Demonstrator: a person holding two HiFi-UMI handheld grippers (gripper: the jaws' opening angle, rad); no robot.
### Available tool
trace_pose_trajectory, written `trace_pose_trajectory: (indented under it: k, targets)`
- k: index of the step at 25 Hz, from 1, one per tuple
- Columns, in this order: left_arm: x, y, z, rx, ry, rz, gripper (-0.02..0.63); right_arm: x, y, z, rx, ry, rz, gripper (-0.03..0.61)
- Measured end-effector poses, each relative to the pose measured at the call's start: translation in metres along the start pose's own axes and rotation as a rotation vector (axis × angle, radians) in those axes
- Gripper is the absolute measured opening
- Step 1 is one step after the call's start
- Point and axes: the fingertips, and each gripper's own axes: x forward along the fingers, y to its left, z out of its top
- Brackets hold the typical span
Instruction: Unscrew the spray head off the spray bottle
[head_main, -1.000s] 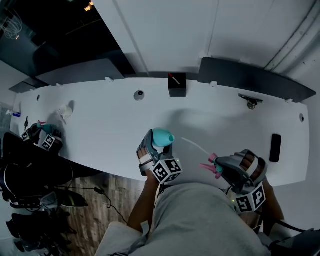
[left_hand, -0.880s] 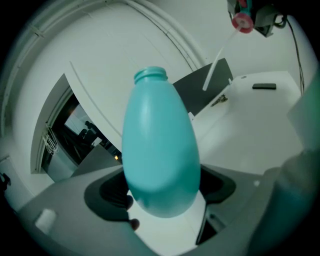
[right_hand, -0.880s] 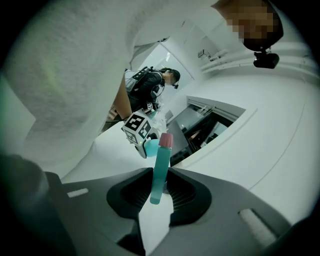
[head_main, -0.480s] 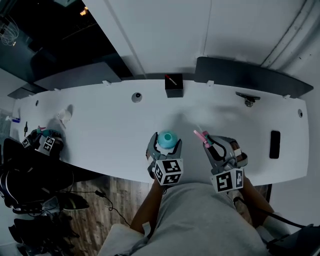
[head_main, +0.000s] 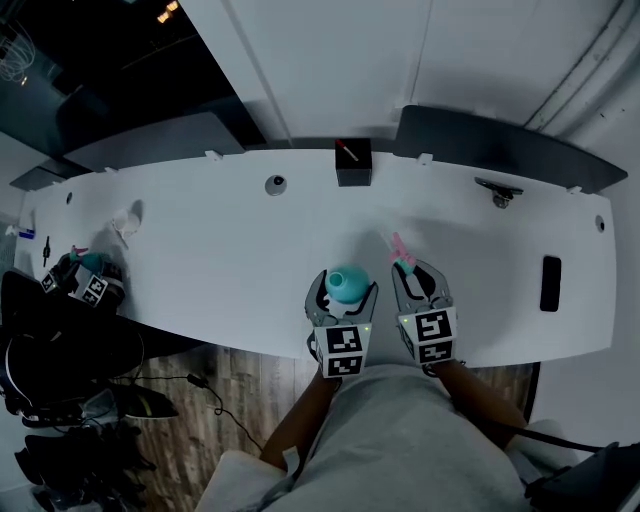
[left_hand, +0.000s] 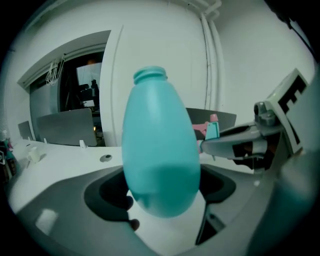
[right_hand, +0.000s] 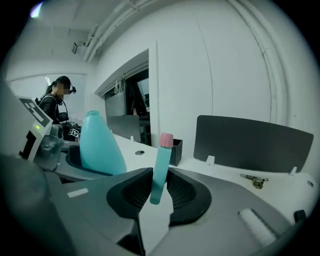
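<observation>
The teal spray bottle (head_main: 346, 282) stands upright with its threaded neck bare, and my left gripper (head_main: 343, 292) is shut on its body just above the white table's (head_main: 220, 260) front edge. In the left gripper view the bottle (left_hand: 160, 155) fills the gap between the jaws of the left gripper (left_hand: 161, 192). Right beside it, my right gripper (head_main: 413, 276) is shut on the detached spray head (head_main: 401, 252), teal with a pink tip. The right gripper view shows the spray head (right_hand: 161, 162) upright between the right gripper's (right_hand: 159, 192) pads, with the bottle (right_hand: 100, 145) to its left.
A small black box (head_main: 353, 163) and a round grommet (head_main: 276, 184) sit at the table's back edge. A dark panel (head_main: 500, 150), a metal piece (head_main: 500, 192) and a flat black object (head_main: 549, 283) are at the right. Another marker-cube gripper (head_main: 85, 278) lies at the far left. A person (right_hand: 55, 105) stands beyond.
My right gripper has come in from the lower right to sit beside the left one, rolling the spray head upright. The left gripper has rolled the bottle upright and shifted slightly right.
</observation>
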Motion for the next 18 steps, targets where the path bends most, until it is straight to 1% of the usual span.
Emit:
trace_pose_trajectory:
  k: [5, 9, 14, 16, 18]
  targets:
    - [-0.006, 0.006, -0.015, -0.004, 0.033, -0.023, 0.41, 0.001, 0.013, -0.001, 0.003, 0.024, -0.006, 0.091]
    - [-0.009, 0.01, -0.024, -0.008, 0.041, -0.064, 0.41, -0.005, 0.019, -0.009, 0.026, 0.039, -0.032, 0.091]
    - [-0.011, 0.006, -0.038, 0.017, 0.06, -0.123, 0.41, -0.021, 0.018, -0.023, 0.067, 0.036, -0.076, 0.091]
    - [-0.015, 0.001, -0.042, 0.031, 0.058, -0.13, 0.41, -0.031, 0.018, -0.029, 0.08, 0.033, -0.09, 0.091]
    - [-0.023, -0.006, -0.045, 0.041, 0.053, -0.127, 0.41, -0.043, 0.02, -0.034, 0.095, 0.02, -0.084, 0.091]
